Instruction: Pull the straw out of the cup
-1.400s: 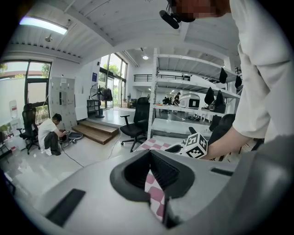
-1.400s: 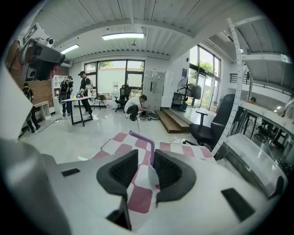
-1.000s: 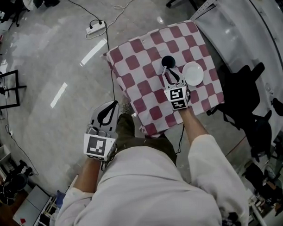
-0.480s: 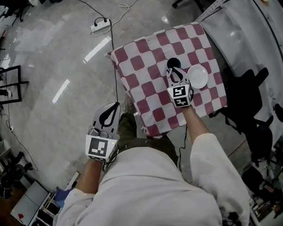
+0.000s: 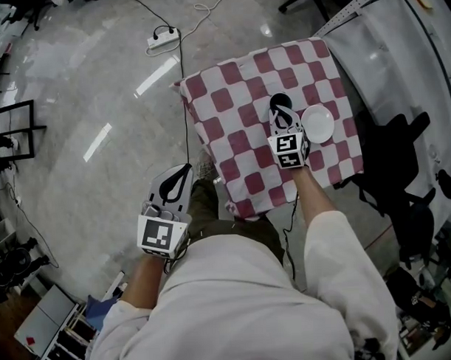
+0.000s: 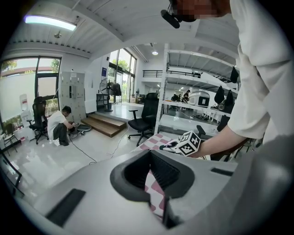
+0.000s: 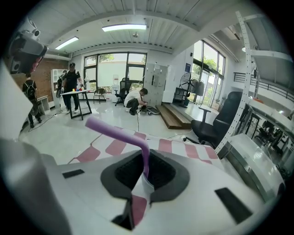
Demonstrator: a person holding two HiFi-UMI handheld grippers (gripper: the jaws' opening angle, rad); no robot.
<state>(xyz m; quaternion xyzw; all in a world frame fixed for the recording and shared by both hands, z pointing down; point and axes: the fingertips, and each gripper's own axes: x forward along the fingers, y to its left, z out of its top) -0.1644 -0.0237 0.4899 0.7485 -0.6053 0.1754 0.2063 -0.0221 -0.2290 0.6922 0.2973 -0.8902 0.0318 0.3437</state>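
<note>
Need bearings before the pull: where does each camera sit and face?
Head view: on head, steeply down at checkered table; shirt, arms, left gripper, right gripper.
Left gripper view: along its jaws toward table; right forearm shows.
Right gripper view: along its closing jaws, purple straw between.
Head and left views share right gripper.

One purple straw showing, one dark cup standing, one white plate lying, one red-and-white checkered cloth spreading under both, one white power strip lying on the floor, three distant people appearing in the right gripper view.
</note>
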